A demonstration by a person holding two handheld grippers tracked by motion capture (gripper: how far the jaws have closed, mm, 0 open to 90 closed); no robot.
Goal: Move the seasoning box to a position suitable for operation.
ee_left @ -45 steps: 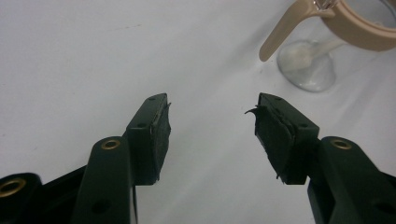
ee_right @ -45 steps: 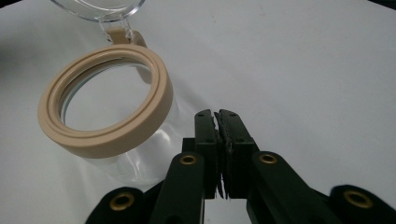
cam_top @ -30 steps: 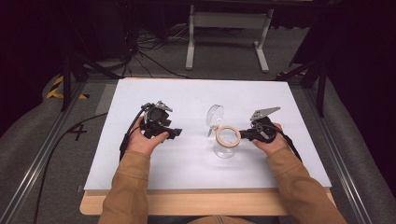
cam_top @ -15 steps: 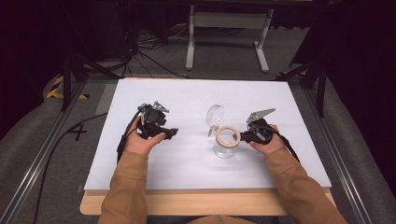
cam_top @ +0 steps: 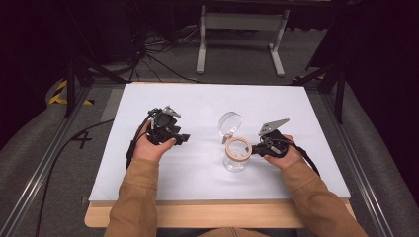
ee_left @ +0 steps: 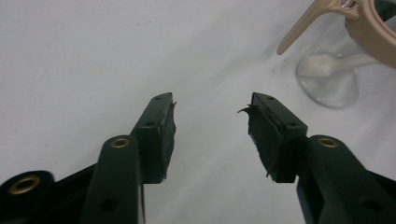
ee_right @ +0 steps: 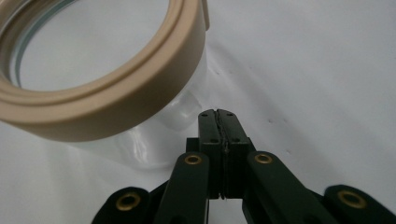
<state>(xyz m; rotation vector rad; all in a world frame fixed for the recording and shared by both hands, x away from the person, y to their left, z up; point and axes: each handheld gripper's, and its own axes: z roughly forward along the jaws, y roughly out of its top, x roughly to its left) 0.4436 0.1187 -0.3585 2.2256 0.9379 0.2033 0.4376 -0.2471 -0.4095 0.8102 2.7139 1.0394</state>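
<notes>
A clear glass jar (cam_top: 237, 160) with a beige rim (cam_top: 238, 148) stands on the white table (cam_top: 197, 168); its round clear lid (cam_top: 230, 122) is swung up behind it. My right gripper (cam_top: 255, 148) is shut with nothing between its jaws, its tips just right of the jar under the rim. The right gripper view puts the shut gripper (ee_right: 218, 116) against the glass below the beige rim (ee_right: 121, 93). My left gripper (cam_top: 185, 138) is held open left of the jar, well apart from it. In the left gripper view the open gripper (ee_left: 210, 116) frames bare table, with the jar rim (ee_left: 373, 32) at top right.
The white table sheet ends at a wooden front edge (cam_top: 217, 215). A grey stand (cam_top: 239, 34) and cables (cam_top: 148, 54) lie on the floor beyond the table's far edge. A metal rail (cam_top: 29, 197) runs along the left side.
My right gripper has edged left and slightly nearer, closing in on the jar's side. The left gripper and the jar have stayed about where they were.
</notes>
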